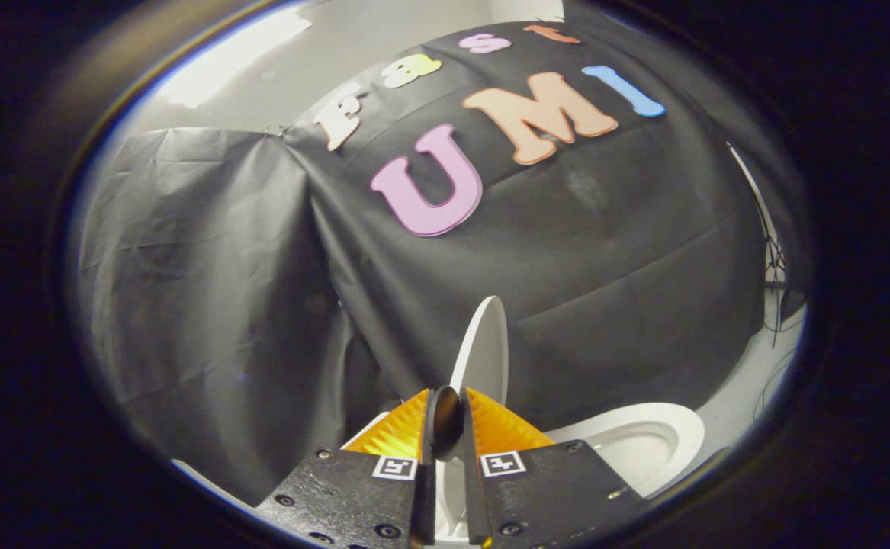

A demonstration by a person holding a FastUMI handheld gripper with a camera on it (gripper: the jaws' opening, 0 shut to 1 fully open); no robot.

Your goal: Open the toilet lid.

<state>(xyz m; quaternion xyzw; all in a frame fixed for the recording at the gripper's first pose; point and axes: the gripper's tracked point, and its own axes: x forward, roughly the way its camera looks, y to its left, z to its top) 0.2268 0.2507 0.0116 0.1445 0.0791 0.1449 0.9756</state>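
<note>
White and glossy, the oval plastic toilet lid (483, 351) stands raised almost upright, edge-on between the gripper (445, 418) fingers, which pinch its rim from both sides. Beside them, the white ceramic toilet bowl (647, 442) lies open. If the hold slackens before the lid leans past vertical towards the black cloth wall (605, 267), it could drop back and slam.

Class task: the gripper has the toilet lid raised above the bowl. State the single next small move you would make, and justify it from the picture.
Probably open the fingers and let go. The gripper is shut on the lid, which stands about upright against the cloth wall, clear of the bowl, so it looks open enough.
</note>
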